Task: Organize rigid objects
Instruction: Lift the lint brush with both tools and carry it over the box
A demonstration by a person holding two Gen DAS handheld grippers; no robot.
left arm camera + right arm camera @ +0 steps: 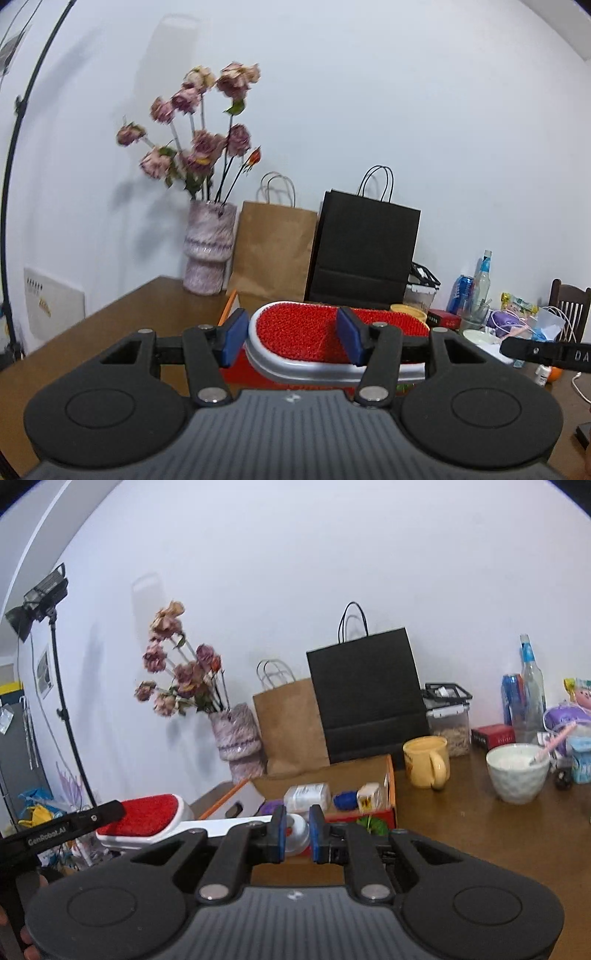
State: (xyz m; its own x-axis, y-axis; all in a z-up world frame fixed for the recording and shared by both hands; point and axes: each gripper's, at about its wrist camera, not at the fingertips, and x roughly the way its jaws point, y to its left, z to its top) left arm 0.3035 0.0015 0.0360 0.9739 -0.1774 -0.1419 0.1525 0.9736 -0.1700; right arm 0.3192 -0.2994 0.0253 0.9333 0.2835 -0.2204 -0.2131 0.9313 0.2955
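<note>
Here the lint brush (332, 336), red-bristled with a white rim, is pinched across its broad head by the left gripper (291, 338), one blue pad on each side; its white handle (236, 825) runs rightward to the right gripper (297, 832), whose fingers are pressed together on the handle's end, as best the right wrist view shows. So the brush hangs between both hands, clear of the brown table (480, 830), just near of the open cardboard box (389, 779); that box already holds a white packet (308, 795), a blue thing (343, 800) and a small carton (369, 794). Farther off, a yellow mug (426, 762) and a white bowl (517, 771) stand to the right; a brown paper bag (273, 251), a black bag (365, 251) and a vase of dried roses (208, 251) line the far wall. The step in hand looks like carrying the brush to the box; next it probably needs lowering level into a free spot, both grips easing off together so neither end tips.
</note>
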